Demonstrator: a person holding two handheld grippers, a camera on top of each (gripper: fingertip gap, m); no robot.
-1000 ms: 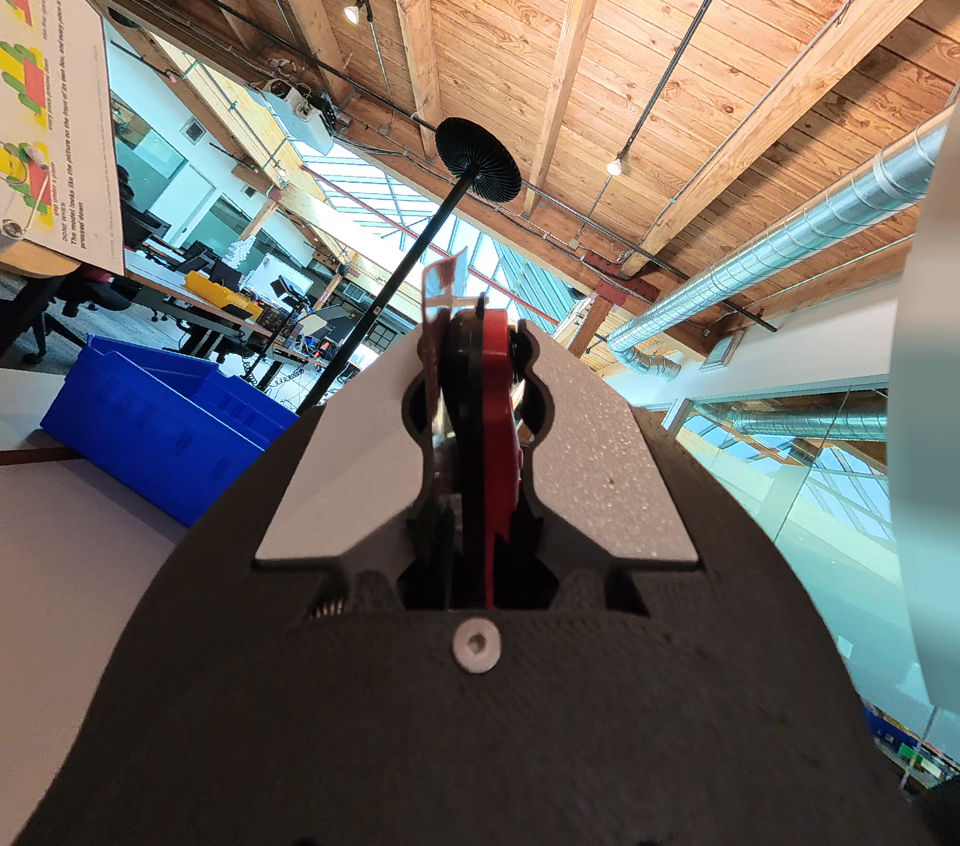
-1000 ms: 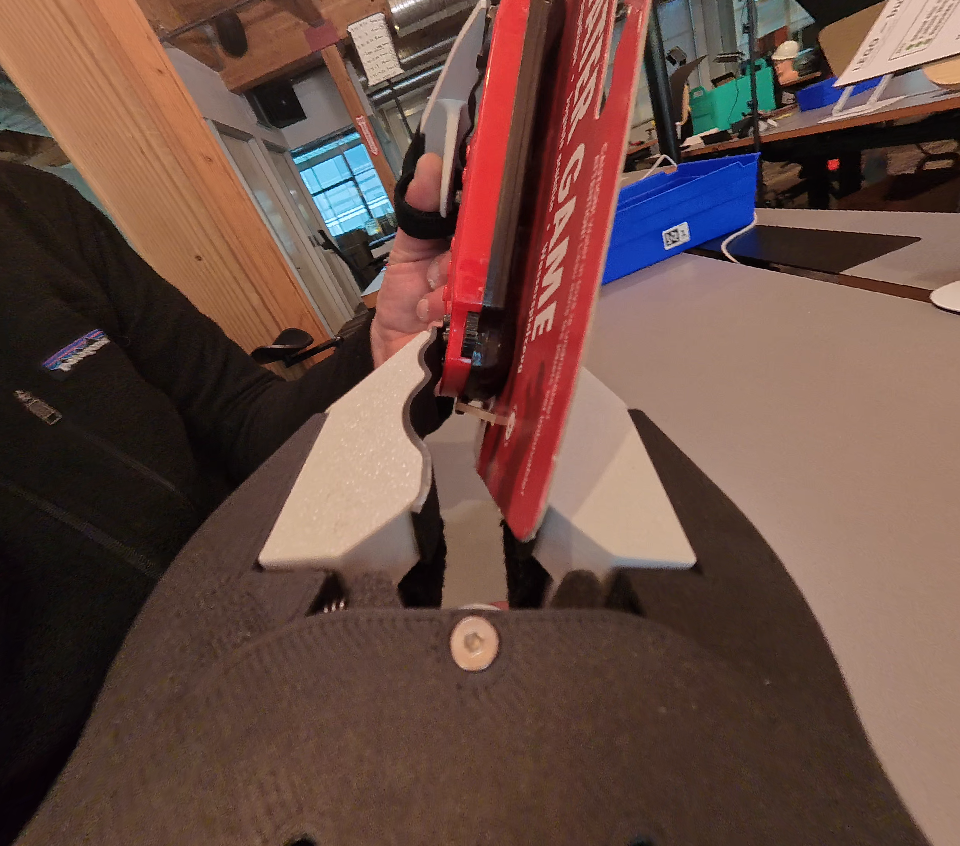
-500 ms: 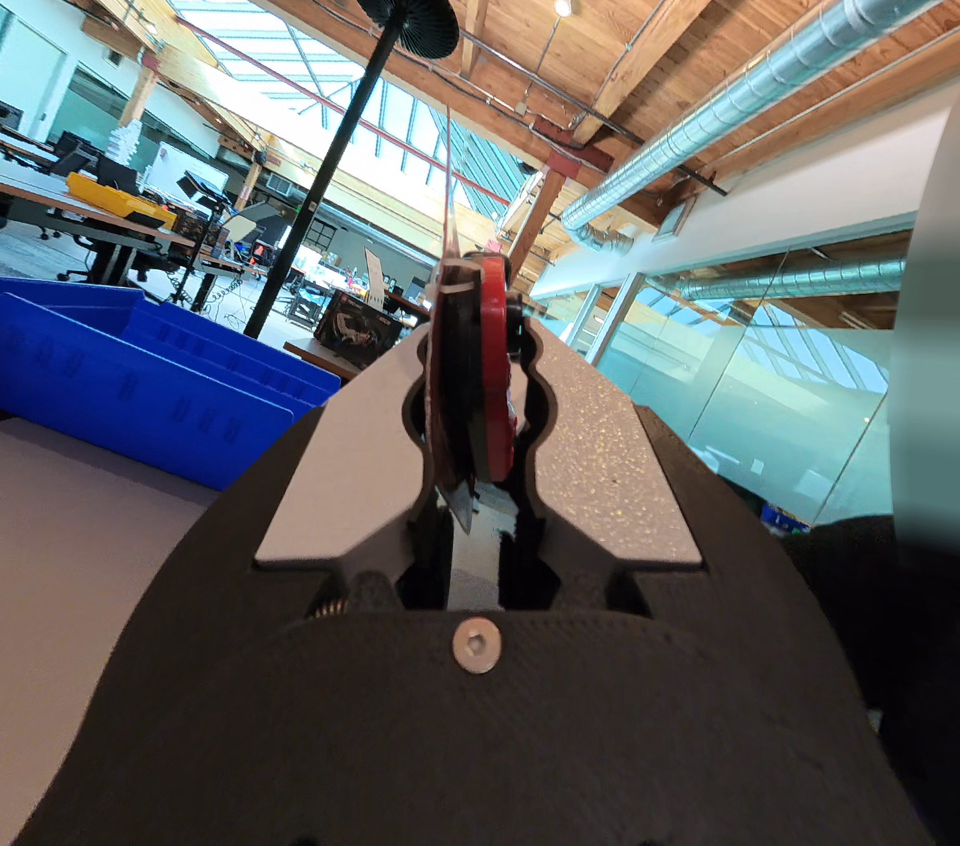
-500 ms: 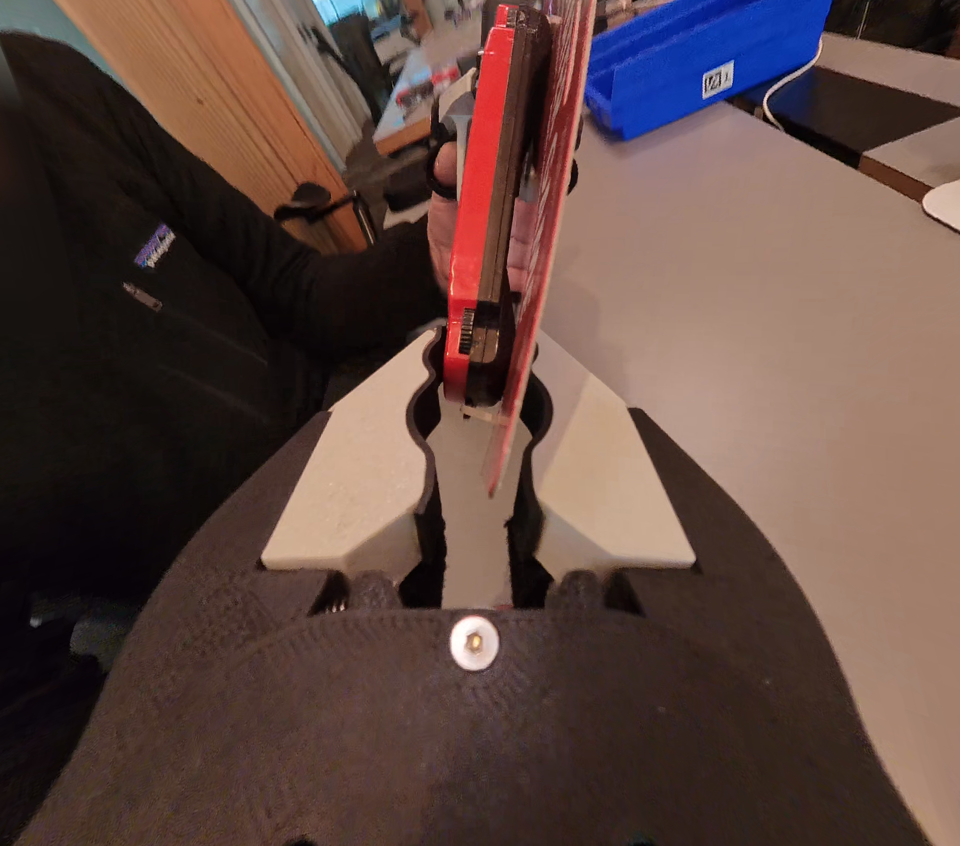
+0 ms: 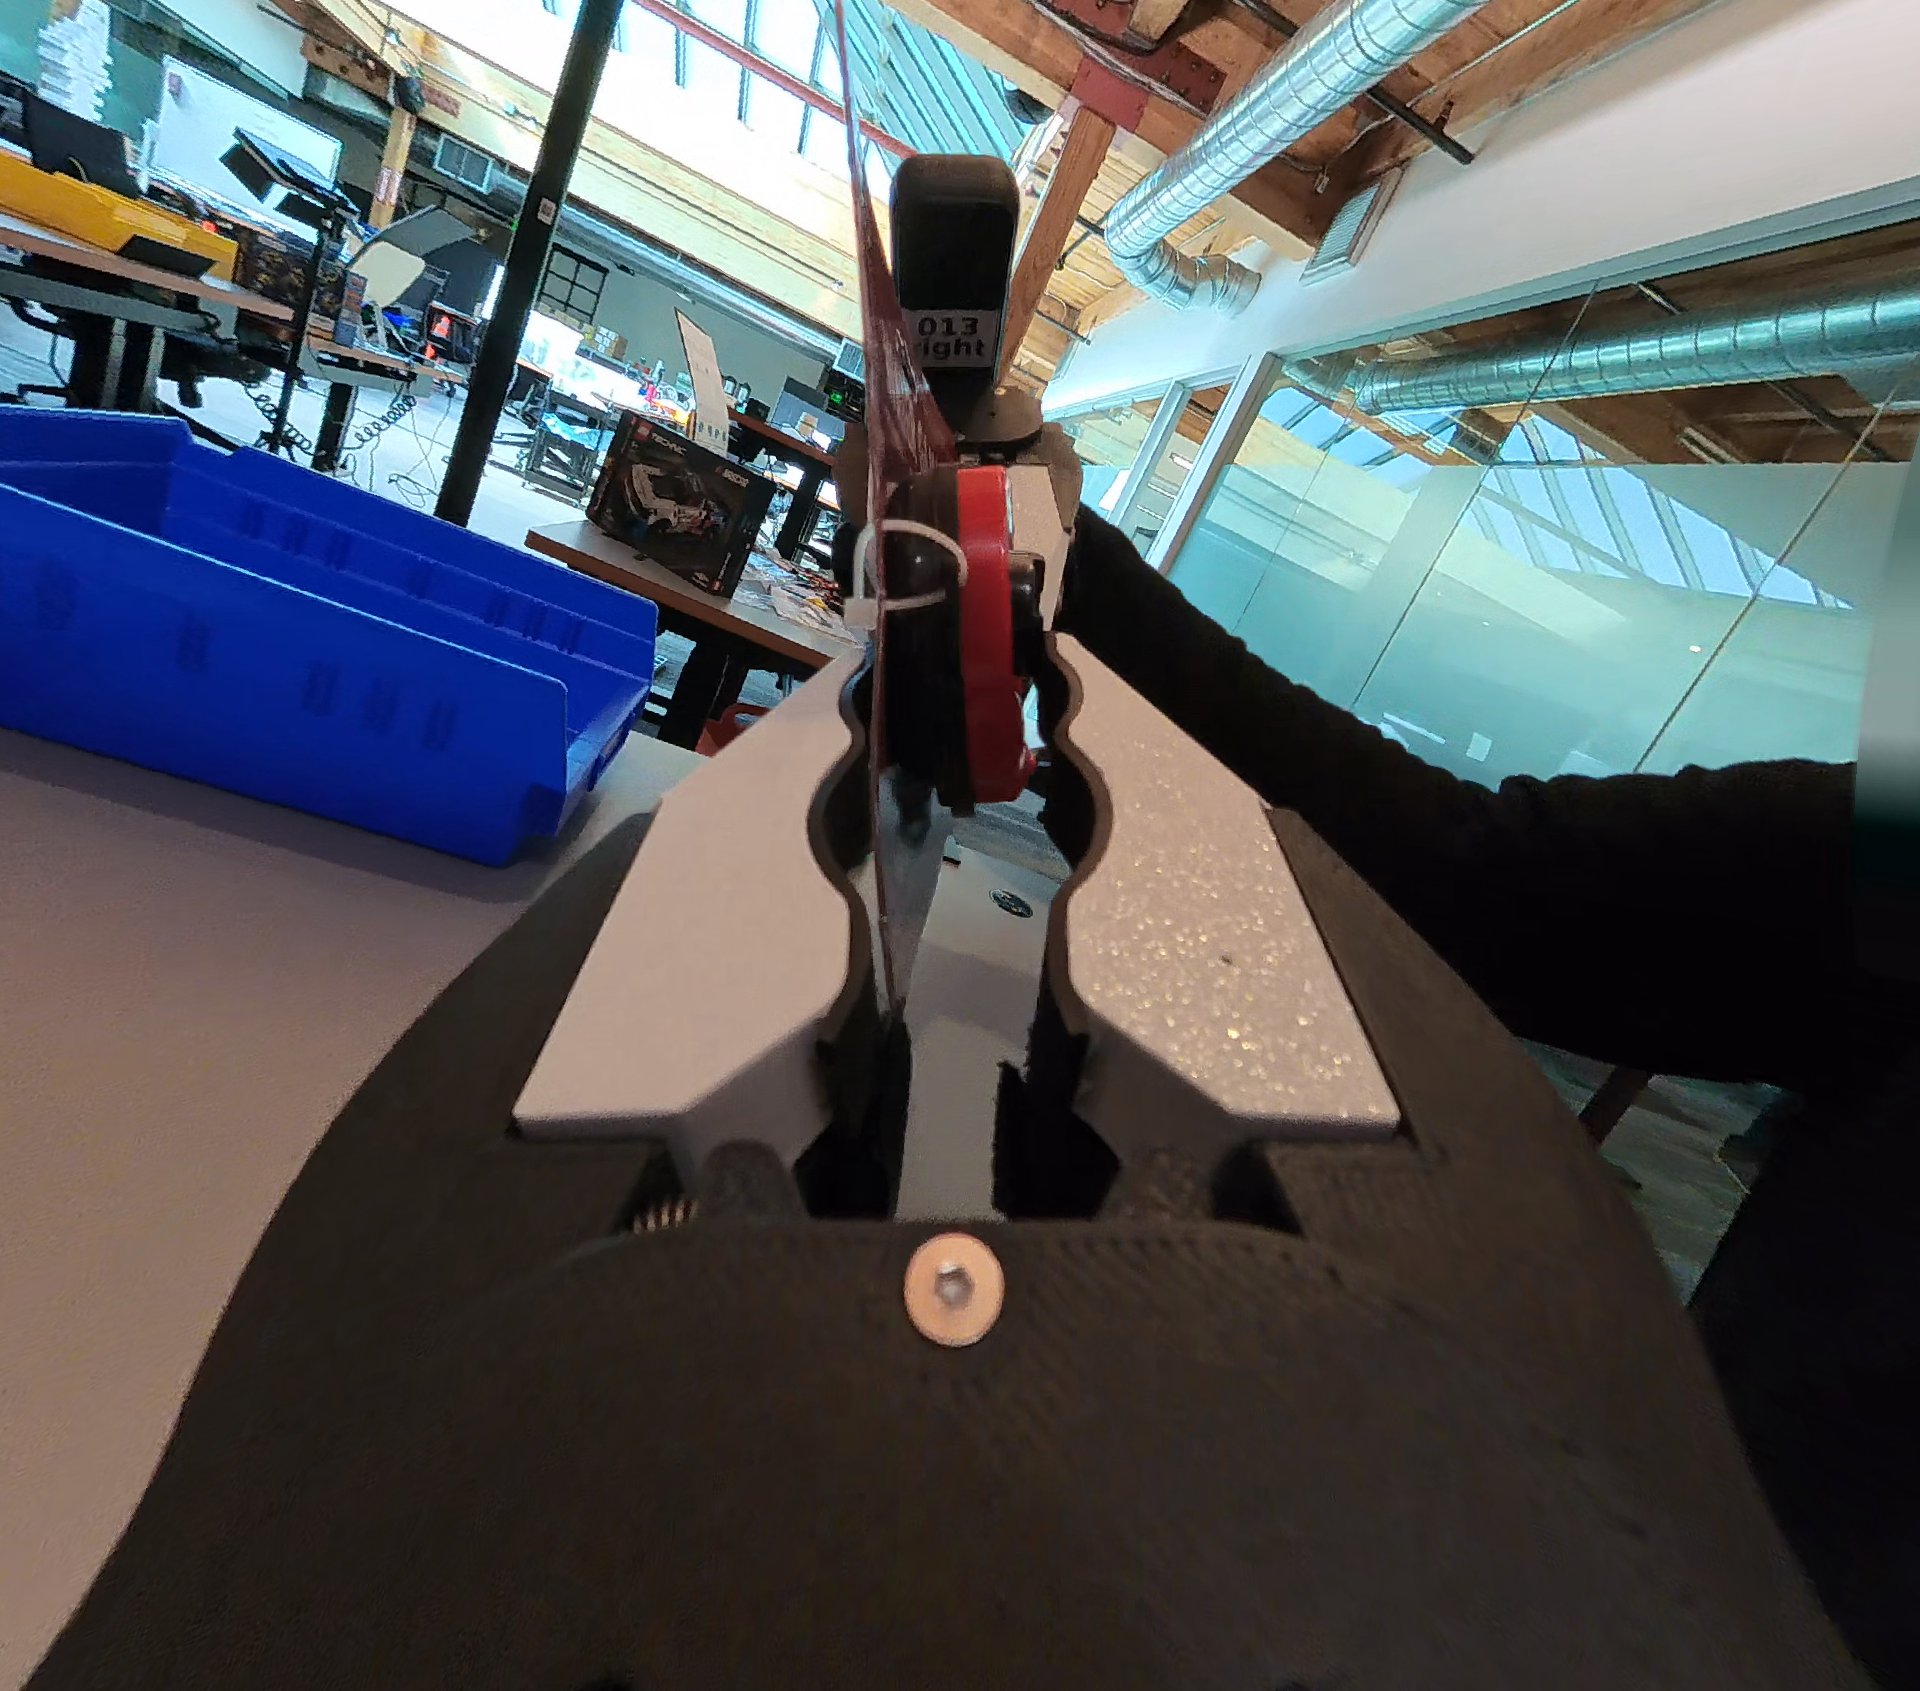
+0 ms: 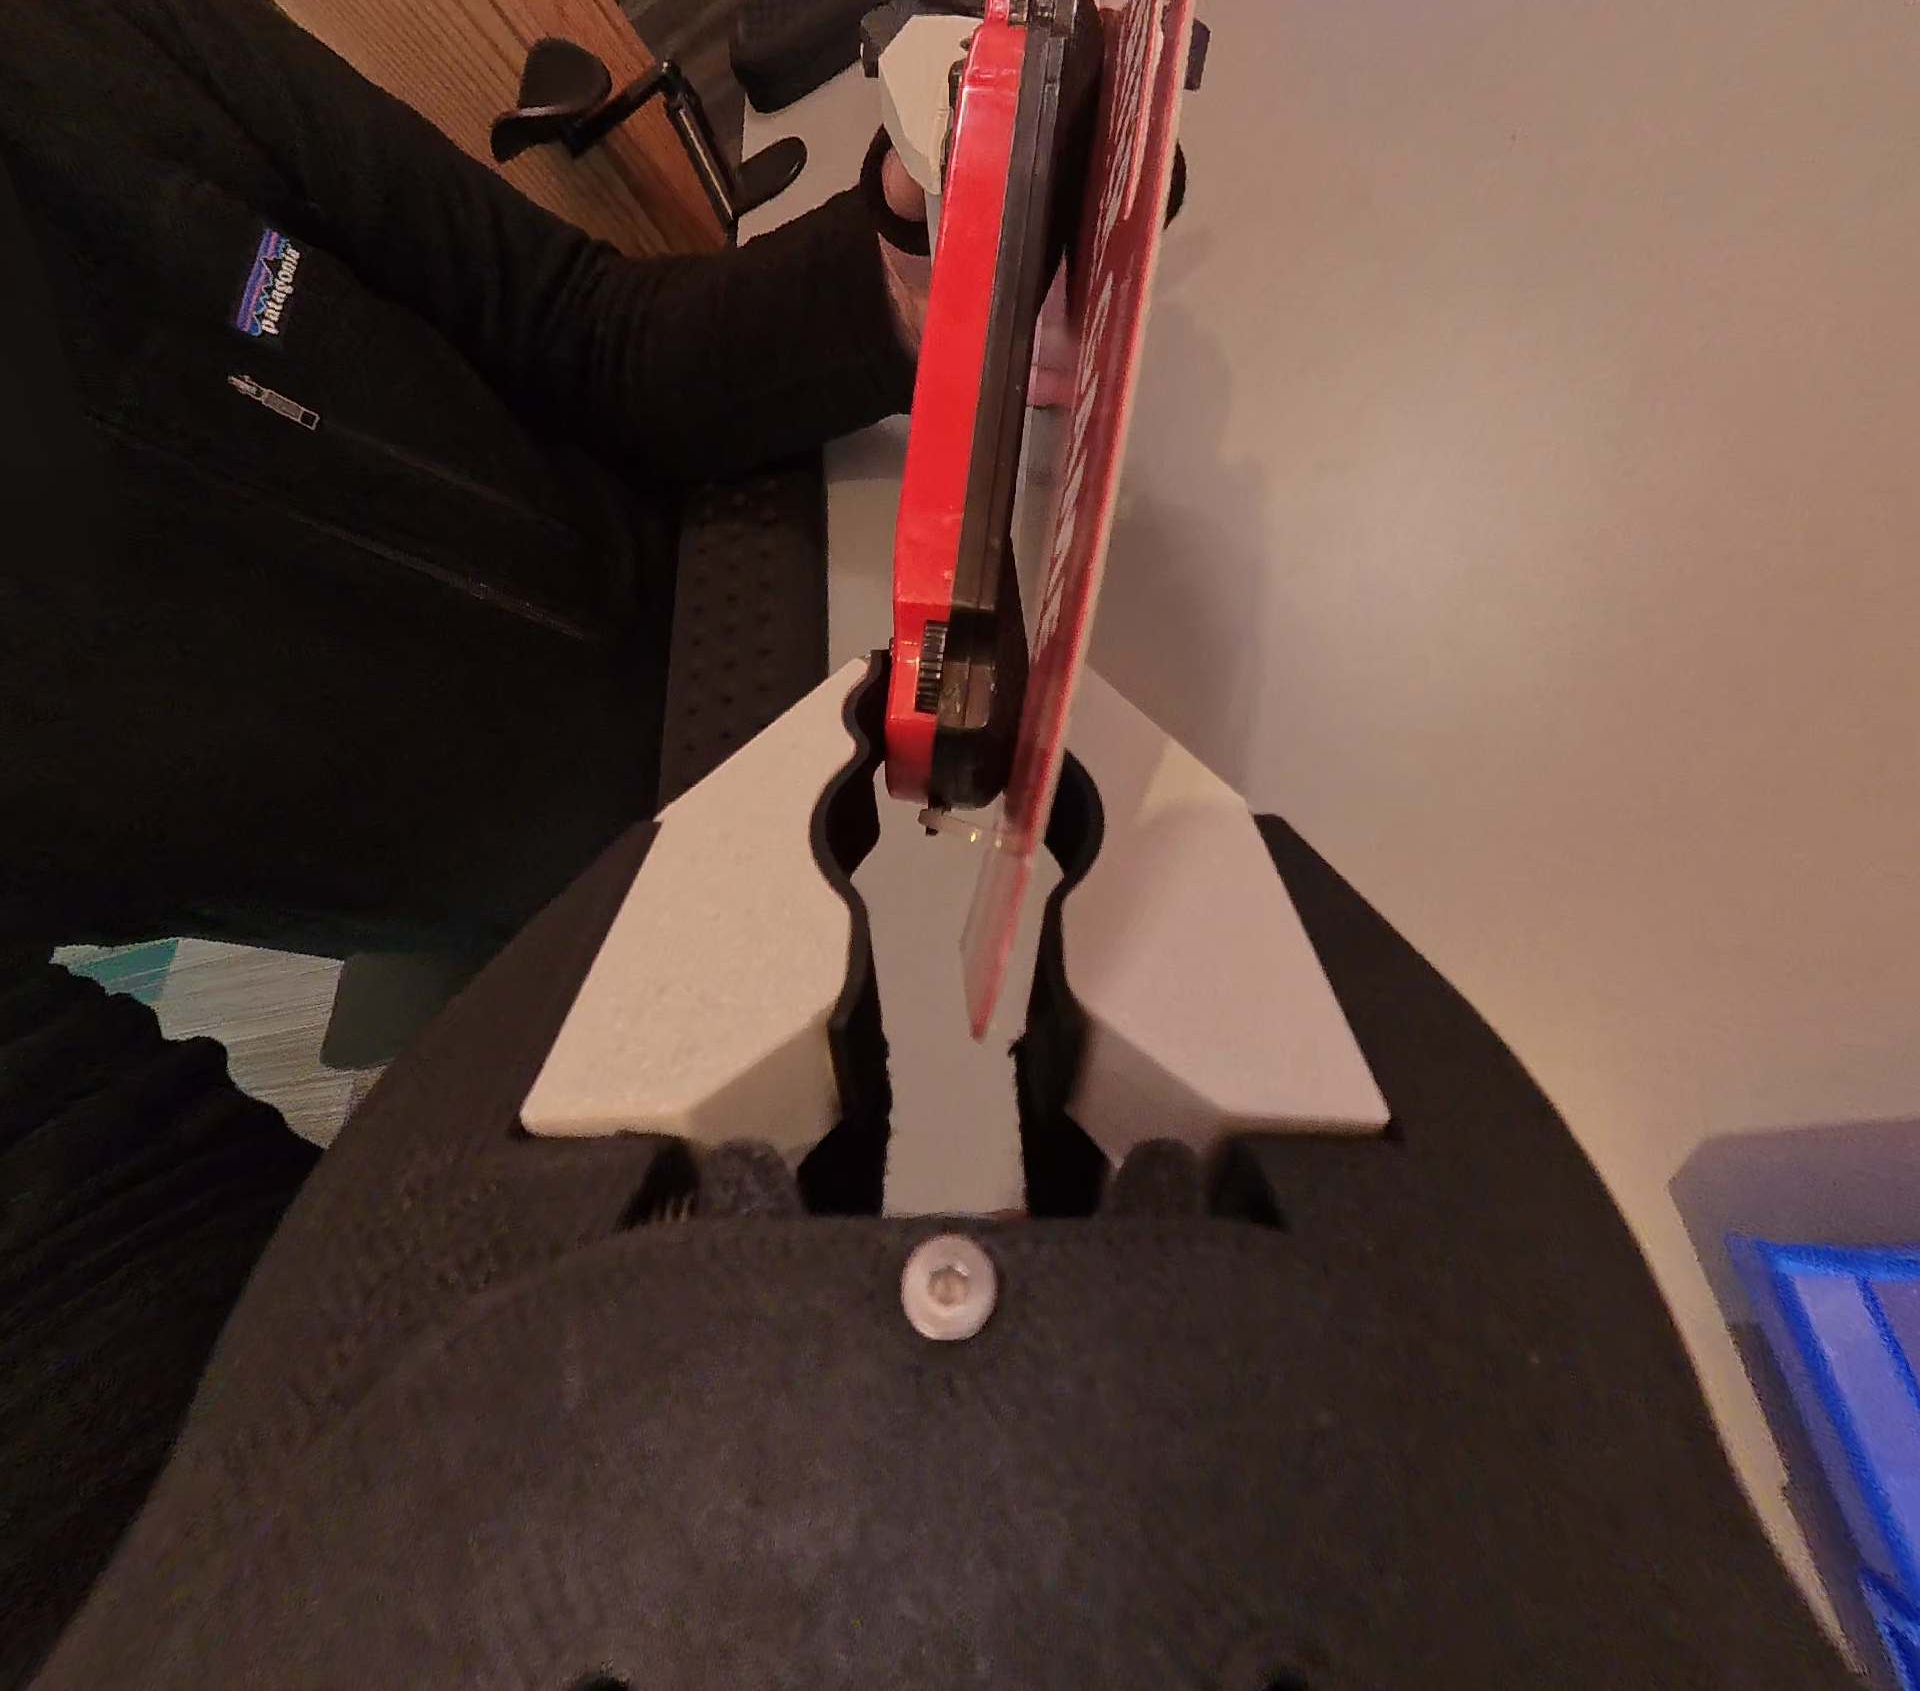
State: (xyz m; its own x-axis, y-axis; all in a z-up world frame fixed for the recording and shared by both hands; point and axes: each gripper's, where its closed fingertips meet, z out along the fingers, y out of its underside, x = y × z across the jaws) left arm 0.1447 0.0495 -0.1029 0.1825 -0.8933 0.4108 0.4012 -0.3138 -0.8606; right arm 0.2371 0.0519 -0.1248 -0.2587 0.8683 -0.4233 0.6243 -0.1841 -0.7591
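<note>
L hand-held gripper [image 5: 956,685]: clenched on red carded pack [image 5: 977,633], 12 o'clock.
R hand-held gripper [image 6: 982,706]: grasps opp. end, prob. steadying it edge-up above surface [image 6: 1507,394].
Bin [image 5: 312,654]: blue, 9 o'clock.

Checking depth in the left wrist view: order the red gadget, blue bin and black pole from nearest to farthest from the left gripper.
1. Red gadget: at the left gripper's fingertips, centre.
2. Blue bin: on the grey table, left.
3. Black pole: behind the bin, upper left.
</note>
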